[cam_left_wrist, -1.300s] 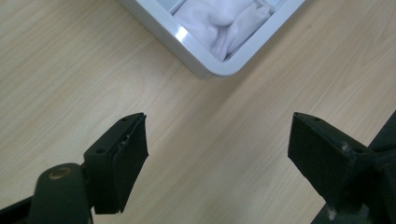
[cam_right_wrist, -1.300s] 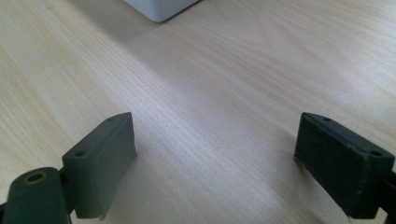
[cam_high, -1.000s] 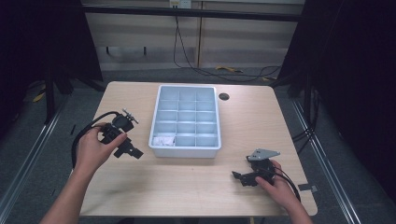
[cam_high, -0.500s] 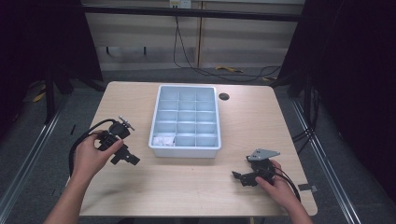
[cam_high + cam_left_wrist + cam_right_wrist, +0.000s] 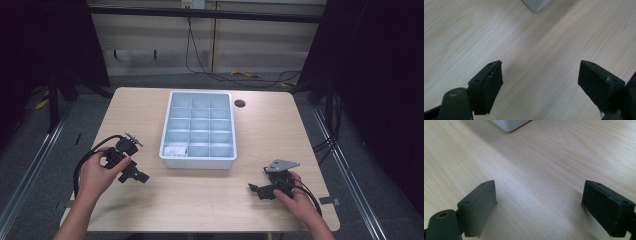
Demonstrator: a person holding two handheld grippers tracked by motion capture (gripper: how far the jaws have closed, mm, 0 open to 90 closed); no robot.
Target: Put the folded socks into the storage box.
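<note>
Holding white bits in its near-left compartment, grey tray (image 5: pixel 198 159), other compartments bare

Nothing to read anywhere here: no label, brand, number or sign comes through on the grey compartment tray (image 5: pixel 198 161) or on the wooden table (image 5: pixel 210 200). The white item (image 5: pixel 174 150) in the tray's seven o'clock corner compartment is too small and blurred to give up any print. Both gripper views offer bare wood grain and plain black jaws, with no markings on them.
</note>
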